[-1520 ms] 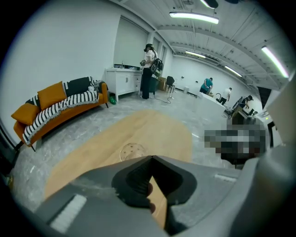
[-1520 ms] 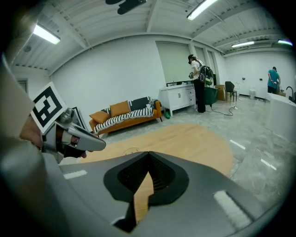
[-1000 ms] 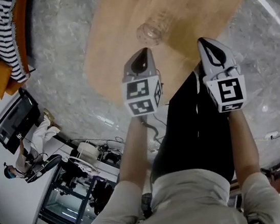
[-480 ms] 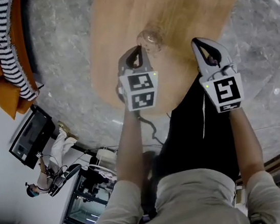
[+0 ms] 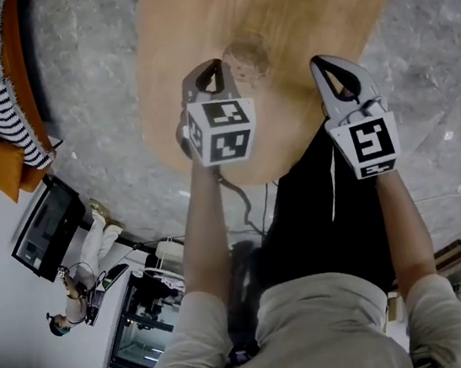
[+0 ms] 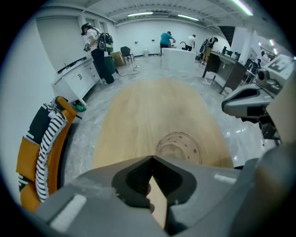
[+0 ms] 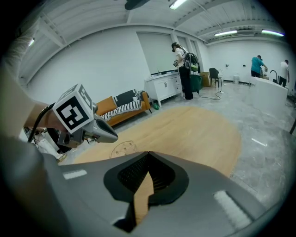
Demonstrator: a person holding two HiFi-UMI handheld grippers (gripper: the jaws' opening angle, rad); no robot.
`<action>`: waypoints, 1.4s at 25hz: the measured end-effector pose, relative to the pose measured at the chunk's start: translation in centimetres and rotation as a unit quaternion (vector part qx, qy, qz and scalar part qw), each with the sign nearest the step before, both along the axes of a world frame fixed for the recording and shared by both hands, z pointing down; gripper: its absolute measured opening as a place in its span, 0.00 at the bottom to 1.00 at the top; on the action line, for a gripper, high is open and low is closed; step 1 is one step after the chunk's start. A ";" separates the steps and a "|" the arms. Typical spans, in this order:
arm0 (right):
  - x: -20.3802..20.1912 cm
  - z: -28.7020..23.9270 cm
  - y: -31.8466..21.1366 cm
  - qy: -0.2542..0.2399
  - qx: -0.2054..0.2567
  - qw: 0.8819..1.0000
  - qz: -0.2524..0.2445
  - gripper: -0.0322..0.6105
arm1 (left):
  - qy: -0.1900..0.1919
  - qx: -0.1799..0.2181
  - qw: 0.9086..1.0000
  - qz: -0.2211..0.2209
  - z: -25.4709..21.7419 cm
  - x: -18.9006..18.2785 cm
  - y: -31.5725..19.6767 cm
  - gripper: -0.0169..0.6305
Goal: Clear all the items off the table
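Clear round container [image 5: 245, 56] upright near the close edge of the wooden table [image 5: 308, 6], wood grain showing through it, just ahead of the left gripper [image 5: 209, 69]. Left gripper and right gripper [image 5: 332, 71] both with jaws pressed together on nothing, held at that near edge. Wide open tabletop beyond the container.

Open-plan room with white walls [image 7: 92, 65] and ceiling strip lights [image 6: 141, 14]. A grey marbled floor [image 5: 91, 96] surrounds an oval light-wood table [image 6: 148, 111]. An orange sofa [image 6: 25, 162] with a black-and-white striped throw [image 6: 48, 143] stands beyond the table's left edge. White cabinets [image 6: 74, 85] line the left wall.
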State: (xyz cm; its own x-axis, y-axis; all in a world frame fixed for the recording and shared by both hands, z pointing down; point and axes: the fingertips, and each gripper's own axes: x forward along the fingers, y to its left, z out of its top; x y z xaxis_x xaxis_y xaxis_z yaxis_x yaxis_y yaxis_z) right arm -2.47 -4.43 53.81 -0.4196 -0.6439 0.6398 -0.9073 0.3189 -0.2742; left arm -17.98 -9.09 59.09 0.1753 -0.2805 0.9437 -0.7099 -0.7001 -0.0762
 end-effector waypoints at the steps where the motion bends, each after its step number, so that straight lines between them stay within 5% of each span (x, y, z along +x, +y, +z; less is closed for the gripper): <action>1: -0.3 0.0 -0.1 -0.001 -0.001 1.000 -0.003 0.06 | -0.002 0.001 1.000 0.003 0.1 -0.1 -0.1 0.06; 16: -1.1 0.5 -0.9 -0.010 -0.007 1.000 -0.011 0.06 | 0.030 -0.084 0.996 -0.013 0.5 0.9 0.4 0.08; 35: 2.0 1.4 -0.8 -0.015 -0.017 1.000 0.021 0.06 | -0.035 -0.113 0.993 0.023 3.8 1.1 -0.3 0.14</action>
State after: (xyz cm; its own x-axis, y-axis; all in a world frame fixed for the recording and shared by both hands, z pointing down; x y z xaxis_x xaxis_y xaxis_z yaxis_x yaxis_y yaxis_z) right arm -0.48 -5.27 55.22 -0.4123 -0.6394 0.6490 -0.9108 0.2717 -0.3109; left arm -16.88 -9.35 62.94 0.1139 -0.0534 0.9921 -0.6757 -0.7362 0.0380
